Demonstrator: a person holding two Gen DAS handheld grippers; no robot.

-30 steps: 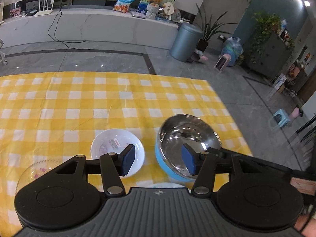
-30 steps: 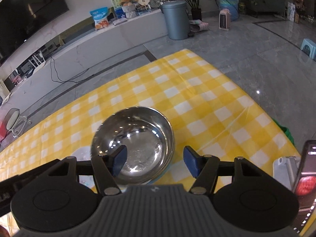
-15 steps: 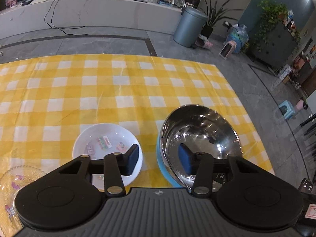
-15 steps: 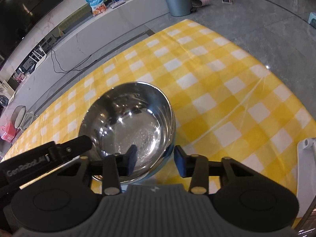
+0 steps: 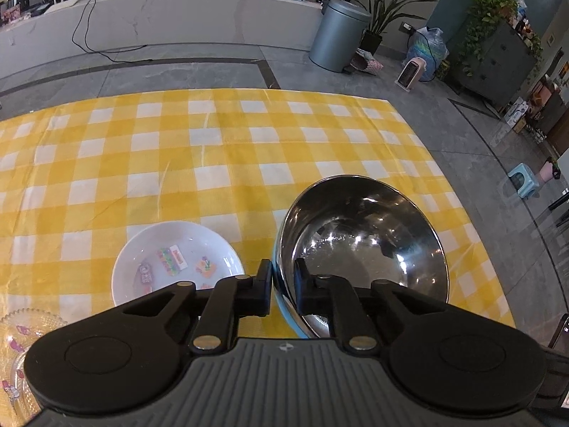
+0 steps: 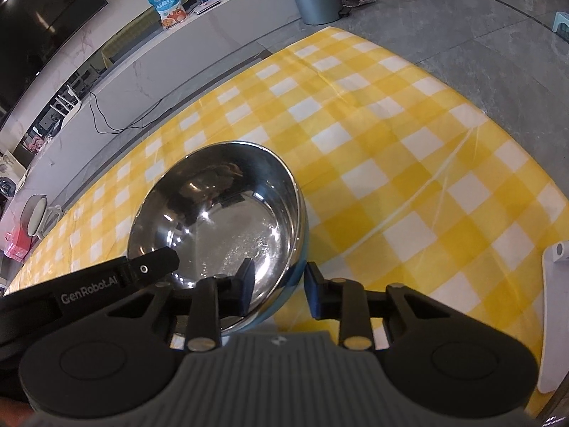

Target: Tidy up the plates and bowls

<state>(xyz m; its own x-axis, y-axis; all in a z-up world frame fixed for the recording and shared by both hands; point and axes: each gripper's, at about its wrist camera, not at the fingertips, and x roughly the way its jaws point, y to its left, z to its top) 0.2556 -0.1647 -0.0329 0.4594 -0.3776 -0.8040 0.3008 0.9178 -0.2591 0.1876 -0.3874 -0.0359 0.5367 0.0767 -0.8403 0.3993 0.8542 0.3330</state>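
A steel bowl [image 5: 366, 242] with a light blue outside stands on the yellow checked tablecloth [image 5: 213, 163]. My left gripper [image 5: 282, 277] straddles the bowl's near left rim, one pad inside and one outside. Its jaws are closing and both pads press on the wall. In the right wrist view the same steel bowl [image 6: 220, 220] fills the middle. My right gripper [image 6: 281, 281] straddles the near right rim, and its jaws are closing. Steel still shows between its inner pad and the rim. The left gripper's finger [image 6: 153, 267] reaches in from the left.
A small white dish [image 5: 177, 263] with coloured pictures inside sits just left of the steel bowl. A clear glass plate [image 5: 21, 338] lies at the near left corner. A white stand [image 6: 554, 320] is at the right table edge, with floor beyond it.
Both grippers have come down onto the steel bowl's near rim. Their jaws have narrowed from wide apart, the left one down to the wall, the right one partway.
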